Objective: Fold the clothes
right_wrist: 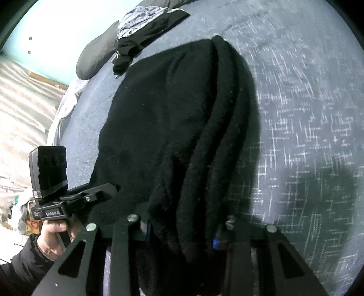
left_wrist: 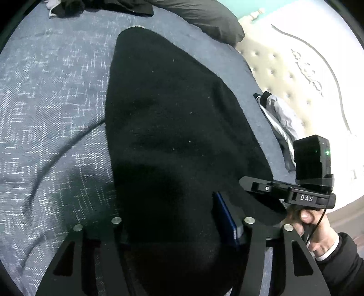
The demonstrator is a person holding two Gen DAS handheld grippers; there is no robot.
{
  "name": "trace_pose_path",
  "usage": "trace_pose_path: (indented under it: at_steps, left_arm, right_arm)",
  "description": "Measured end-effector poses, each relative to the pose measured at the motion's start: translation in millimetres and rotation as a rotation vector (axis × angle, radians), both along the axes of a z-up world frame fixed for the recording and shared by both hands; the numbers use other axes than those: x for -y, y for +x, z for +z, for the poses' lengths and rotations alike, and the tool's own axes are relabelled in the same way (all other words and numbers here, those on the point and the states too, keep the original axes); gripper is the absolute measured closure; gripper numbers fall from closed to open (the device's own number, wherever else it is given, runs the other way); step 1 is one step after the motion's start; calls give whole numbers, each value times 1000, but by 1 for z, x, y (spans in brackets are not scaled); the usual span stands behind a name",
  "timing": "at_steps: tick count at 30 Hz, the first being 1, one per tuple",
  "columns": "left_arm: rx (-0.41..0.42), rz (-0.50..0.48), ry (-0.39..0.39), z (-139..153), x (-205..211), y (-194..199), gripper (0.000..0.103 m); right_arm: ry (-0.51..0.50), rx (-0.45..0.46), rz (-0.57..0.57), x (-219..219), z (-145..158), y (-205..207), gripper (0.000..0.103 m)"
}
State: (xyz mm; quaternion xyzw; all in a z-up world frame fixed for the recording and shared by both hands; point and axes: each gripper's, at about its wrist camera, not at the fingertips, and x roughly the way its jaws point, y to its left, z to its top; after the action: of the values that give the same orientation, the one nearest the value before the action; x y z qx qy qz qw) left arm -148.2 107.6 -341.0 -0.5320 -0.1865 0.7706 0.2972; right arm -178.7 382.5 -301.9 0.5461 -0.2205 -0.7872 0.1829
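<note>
A black knit garment [left_wrist: 173, 118] lies lengthwise on the blue-grey patterned bedspread [left_wrist: 52, 95], its near end rising up to both grippers. My left gripper [left_wrist: 173, 227] is at that near end. Its jaws stand wide with cloth filling the gap. The right blue pad [left_wrist: 224, 218] shows and the left one is hidden under the cloth. My right gripper [right_wrist: 182, 232] is shut on a thick bunched fold of the garment [right_wrist: 177, 118], with blue pads on either side of it. A hand [left_wrist: 311, 230] holds the right gripper [left_wrist: 244, 182] at the garment's right edge.
A dark pillow [left_wrist: 204, 18] and crumpled dark clothes [left_wrist: 68, 6] lie at the far end of the bed. A grey and black striped garment [left_wrist: 279, 116] sits at the bed's right edge, beside a tufted headboard [left_wrist: 284, 75]. The floor [right_wrist: 22, 109] shows beyond the bed.
</note>
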Motion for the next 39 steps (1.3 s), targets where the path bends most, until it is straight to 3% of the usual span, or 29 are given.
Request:
trace_pose_path:
  at_steps: [8, 24, 39]
  left_arm:
    - [-71, -5, -45, 36, -7, 2, 55]
    - [-179, -43, -31, 123, -35, -5, 58]
    - [-307, -115, 7, 218, -139, -15, 58]
  right_arm:
    - [31, -56, 21, -2, 31, 1, 72]
    - [81, -180, 19, -33, 132, -4, 74]
    - [169, -323, -39, -122, 240, 22, 74]
